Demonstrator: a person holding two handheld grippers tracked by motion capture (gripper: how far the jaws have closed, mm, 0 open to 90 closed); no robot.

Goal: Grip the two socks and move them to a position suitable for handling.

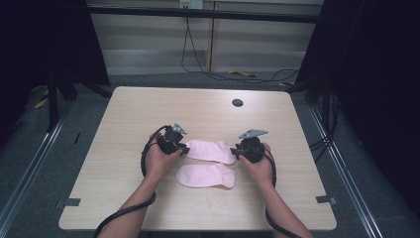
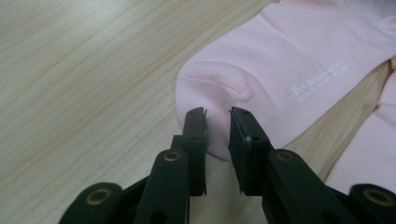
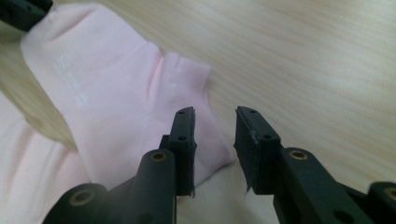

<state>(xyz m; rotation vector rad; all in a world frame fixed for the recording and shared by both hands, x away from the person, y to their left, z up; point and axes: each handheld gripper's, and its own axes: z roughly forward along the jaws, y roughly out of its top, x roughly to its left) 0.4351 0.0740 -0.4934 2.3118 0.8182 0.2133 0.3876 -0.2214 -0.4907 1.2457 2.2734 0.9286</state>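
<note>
The work surface is a light wood-grain table [image 1: 148, 114] with a small dark round grommet [image 1: 237, 102] near its far edge; grey floor and black frame posts surround it.

My left gripper [image 2: 217, 112] is at the toe end of the far pink sock [image 1: 212, 150]. Its jaws stand a narrow gap apart and hold nothing; the rounded toe edge of the sock lies just beyond and under the tips. Small white lettering [image 2: 320, 80] is printed on this sock. In the high view my left hand [image 1: 157, 161] holds this gripper at the sock's left end.

My right gripper [image 3: 214, 111] is at the opposite, cuff end of the same sock. Its jaws are moderately open and empty, with the cuff corner lying under the left jaw and bare table beyond the right jaw. My right hand [image 1: 260, 166] holds this gripper at the sock's right end.

A second pink sock [image 1: 205, 175] lies flat on the table nearer to me, just beside the first and between my two hands, toe to the left.
</note>
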